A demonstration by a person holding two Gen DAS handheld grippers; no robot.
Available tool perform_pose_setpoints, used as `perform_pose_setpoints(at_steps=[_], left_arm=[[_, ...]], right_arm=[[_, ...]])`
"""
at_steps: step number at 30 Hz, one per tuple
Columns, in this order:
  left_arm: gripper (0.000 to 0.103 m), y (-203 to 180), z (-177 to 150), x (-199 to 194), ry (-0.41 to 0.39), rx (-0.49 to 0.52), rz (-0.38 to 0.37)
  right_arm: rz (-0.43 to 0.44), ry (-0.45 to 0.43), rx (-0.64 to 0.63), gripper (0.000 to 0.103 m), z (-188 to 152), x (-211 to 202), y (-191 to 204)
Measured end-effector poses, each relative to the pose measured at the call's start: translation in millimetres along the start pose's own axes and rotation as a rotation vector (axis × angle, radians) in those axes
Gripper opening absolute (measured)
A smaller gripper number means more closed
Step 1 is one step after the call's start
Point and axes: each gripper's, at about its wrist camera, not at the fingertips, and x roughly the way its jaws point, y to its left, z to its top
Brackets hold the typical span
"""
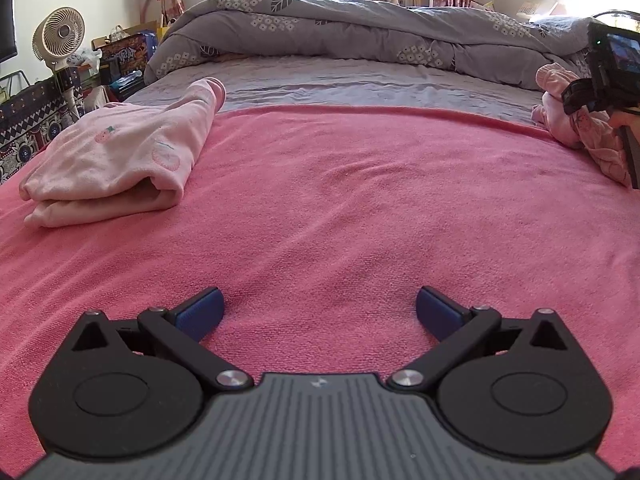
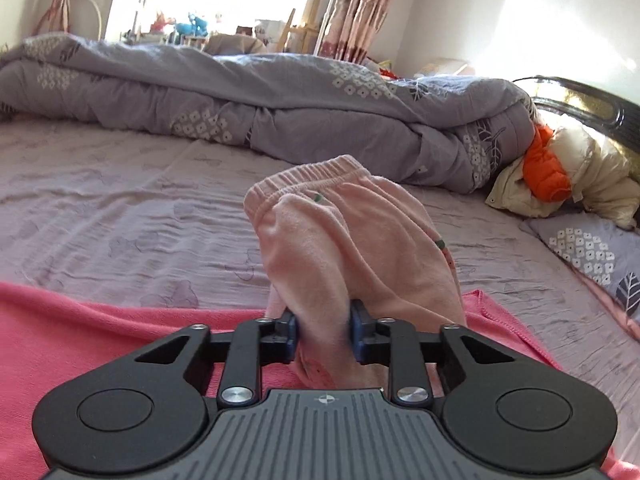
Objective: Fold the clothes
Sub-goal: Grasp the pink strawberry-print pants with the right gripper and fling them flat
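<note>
A folded pale pink top (image 1: 116, 156) with small fruit prints lies on the pink towel (image 1: 340, 208) at the left. My left gripper (image 1: 319, 312) is open and empty, low over the towel's middle. My right gripper (image 2: 323, 338) is shut on bunched pale pink trousers (image 2: 352, 240), whose elastic waistband stands up beyond the fingers. In the left wrist view the right gripper's body (image 1: 608, 68) shows at the far right edge with the same pink trousers (image 1: 576, 124) under it; its fingertips are hidden there.
The towel (image 2: 100, 332) covers the near part of a bed with a lilac sheet (image 2: 120, 208). A rolled grey flowered duvet (image 1: 360, 36) lies across the back. A cream and orange jacket (image 2: 560, 180) lies by the headboard. A fan (image 1: 60, 40) and bags stand left of the bed.
</note>
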Motion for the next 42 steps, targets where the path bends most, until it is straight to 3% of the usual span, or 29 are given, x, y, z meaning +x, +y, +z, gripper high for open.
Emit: perform_pose_setpoints(at_steps=[7,10,12,16,19,23,25,26,27,29,30,32,36,38,39,41,42], left_arm=[[0.103,6,0,-4,-0.006,-0.031,-0.029],[0.103,23,0,-25,-0.020,-0.059,-0.022],[0.103,39,0,-49,-0.060,-0.078,0.002],[0.103,84,-4,-109,-0.172,-0.144,0.010],[0.103,111,-12,-144,-0.219,-0.185,0.004],[0.103,120,-21,-163,-0.221,-0.173,-0.091],[0.103,108,-26,-162,-0.191,-0.112,-0.130],[0.103,99,-29,-160,-0.172,-0.078,-0.143],[0.103,90,-31,-157,-0.155,-0.055,-0.163],[0.103,74,-33,-150,-0.120,-0.015,-0.206],[0.103,66,-34,-146,-0.103,0.006,-0.228],[0.103,48,-41,-135,-0.066,0.034,-0.277],[0.103,20,-47,-124,-0.041,0.111,-0.278],[0.103,12,-50,-121,-0.032,0.099,-0.161],[0.103,13,-49,-119,-0.027,0.070,-0.163],[0.103,15,-46,-115,-0.016,0.009,-0.191],[0.103,14,-45,-116,-0.009,-0.007,-0.275]], right_arm=[[0.481,-0.128,0.158,0.008,27,-143,-22],[0.711,-0.176,0.191,0.008,32,-217,-28],[0.895,-0.172,0.210,0.008,27,-261,-36],[1.077,-0.080,0.252,0.009,-10,-300,-43],[1.048,0.043,0.160,0.012,-63,-300,-24],[0.902,0.191,-0.034,0.017,-171,-306,31],[0.848,0.182,-0.053,0.020,-216,-324,35],[0.839,0.158,-0.046,0.028,-230,-333,35],[0.845,0.132,-0.030,0.035,-238,-341,28],[0.853,0.096,0.014,0.075,-234,-350,1],[0.845,0.078,0.023,0.082,-237,-358,-9],[0.811,0.053,0.024,0.084,-236,-359,-27],[0.718,0.043,0.049,0.084,-231,-345,-57],[0.682,0.055,0.064,0.084,-231,-336,-64],[0.669,0.060,0.069,0.084,-230,-331,-67],[0.641,0.059,0.077,0.084,-229,-323,-69],[0.630,0.058,0.080,0.084,-228,-320,-70]])
